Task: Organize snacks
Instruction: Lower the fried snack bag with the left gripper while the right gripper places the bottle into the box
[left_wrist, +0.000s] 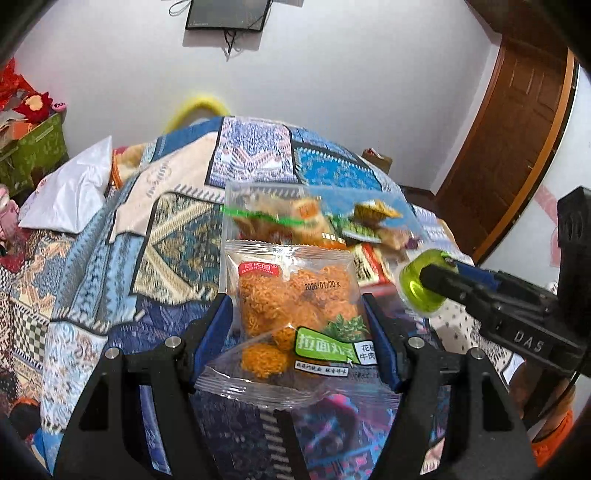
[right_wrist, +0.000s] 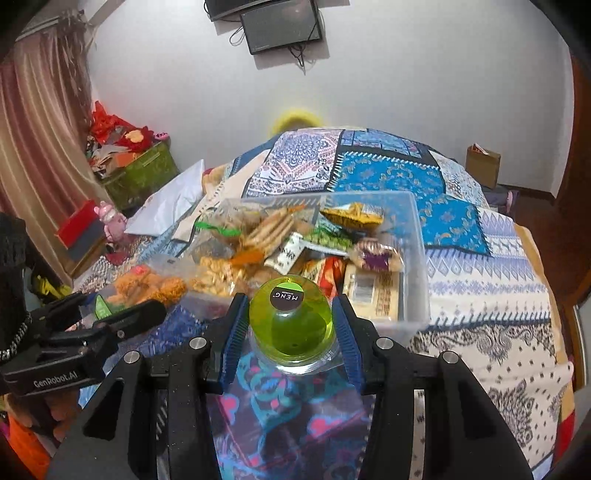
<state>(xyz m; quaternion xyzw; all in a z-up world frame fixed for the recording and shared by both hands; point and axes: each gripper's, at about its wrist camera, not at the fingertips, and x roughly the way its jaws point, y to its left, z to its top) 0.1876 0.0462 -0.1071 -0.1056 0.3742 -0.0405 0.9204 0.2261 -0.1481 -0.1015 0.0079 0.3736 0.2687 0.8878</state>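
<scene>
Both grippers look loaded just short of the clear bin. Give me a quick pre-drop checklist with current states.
1. Left gripper shut on the noodle-ball packet: ok.
2. Right gripper shut on the green jelly cup: ok.
3. Clear bin open at the top, no lid in the way: ok.
4. Free room in the bin: not ok, snacks already heap to the rim.
5. The grippers apart from each other: ok.
6. Packet seal intact: cannot tell.

Snacks in clear bin motion-blurred, labels unreadable
</scene>
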